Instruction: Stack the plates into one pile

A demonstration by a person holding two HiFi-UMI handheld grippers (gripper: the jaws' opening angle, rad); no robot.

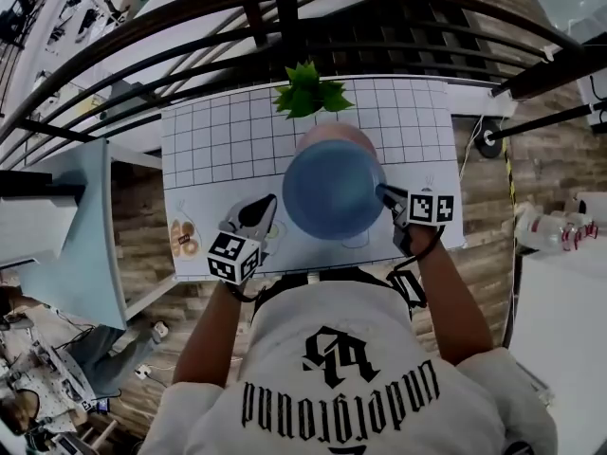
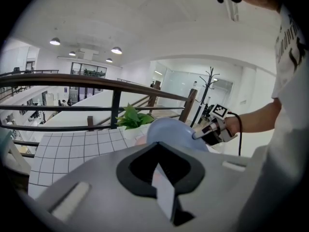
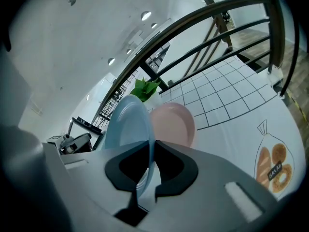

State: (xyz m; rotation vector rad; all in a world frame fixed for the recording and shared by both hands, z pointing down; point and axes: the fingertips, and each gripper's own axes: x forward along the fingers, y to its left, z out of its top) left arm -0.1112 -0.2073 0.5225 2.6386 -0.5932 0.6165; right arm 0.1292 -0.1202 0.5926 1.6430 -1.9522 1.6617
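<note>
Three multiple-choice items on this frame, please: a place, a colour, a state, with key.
1. Where does the green plant stand?
A) at the far edge of the table
B) beside the left claw
C) on the floor
2. What colour is the plate lying on the table?
A) blue
B) green
C) pink
3. The right claw is:
A) open and empty
B) shut on the rim of the blue plate
C) shut on the plant
Key: 1A, it stands beyond the plates; 2C, the pink plate lies flat there; 3B, it pinches that rim.
</note>
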